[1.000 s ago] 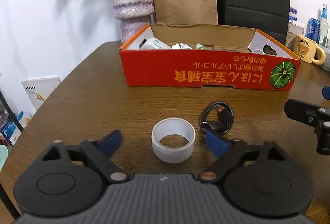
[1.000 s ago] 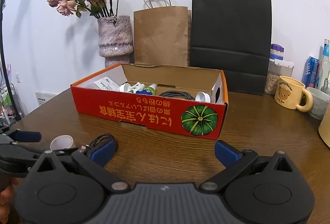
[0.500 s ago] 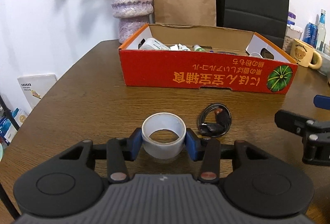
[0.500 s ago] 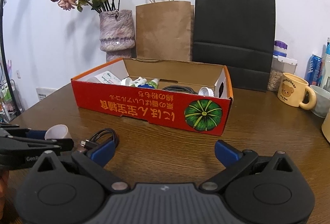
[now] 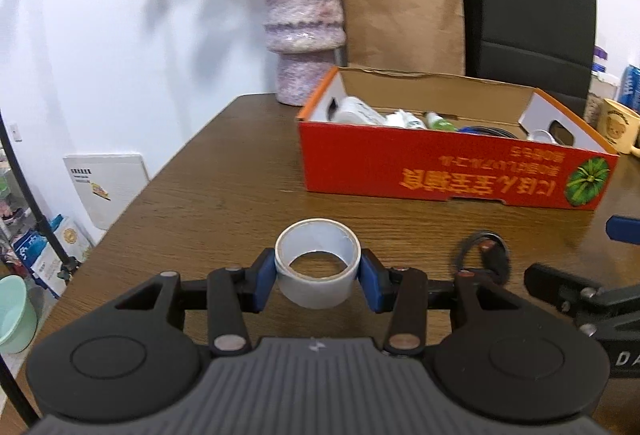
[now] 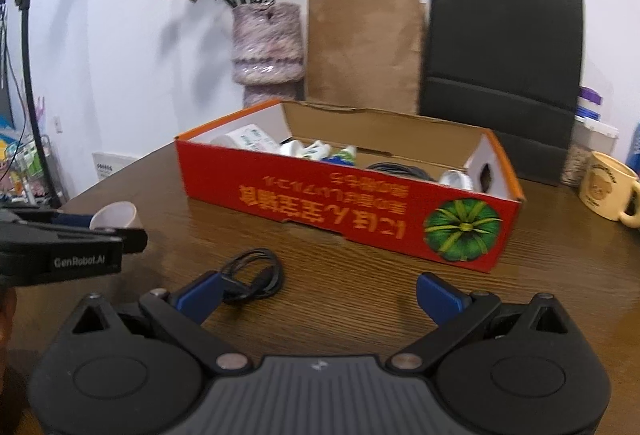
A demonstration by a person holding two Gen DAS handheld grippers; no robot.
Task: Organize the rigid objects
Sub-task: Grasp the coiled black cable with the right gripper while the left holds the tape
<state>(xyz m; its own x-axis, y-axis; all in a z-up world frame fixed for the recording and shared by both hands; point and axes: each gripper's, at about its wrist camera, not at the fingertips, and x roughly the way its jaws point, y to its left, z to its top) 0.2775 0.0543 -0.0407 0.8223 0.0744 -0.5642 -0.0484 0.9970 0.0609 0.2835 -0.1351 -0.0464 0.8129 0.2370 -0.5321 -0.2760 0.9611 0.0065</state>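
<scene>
A white tape roll (image 5: 318, 267) sits between the blue pads of my left gripper (image 5: 318, 281), which is shut on it low over the brown table (image 5: 224, 195). From the right wrist view the roll (image 6: 114, 215) shows at the far left behind the left gripper (image 6: 80, 239). A coiled black cable (image 6: 256, 275) lies on the table against the left finger of my open right gripper (image 6: 318, 291), not between its jaws. The same cable (image 5: 484, 259) lies right of the roll. The red cardboard box (image 5: 440, 171) stands beyond, holding bottles, a cable and small white items.
Behind the box (image 6: 340, 203) stand a purple vase (image 5: 304, 31) with dried flowers, a brown paper bag (image 5: 400, 11) and a black bag (image 5: 532, 15). A yellow mug (image 6: 608, 187) sits at the right. The table's left edge drops to floor clutter (image 5: 48, 247).
The left jaws went from wide open around the tape roll to shut on it, then swung left. The right gripper moved toward the cable, which now lies beside its left finger.
</scene>
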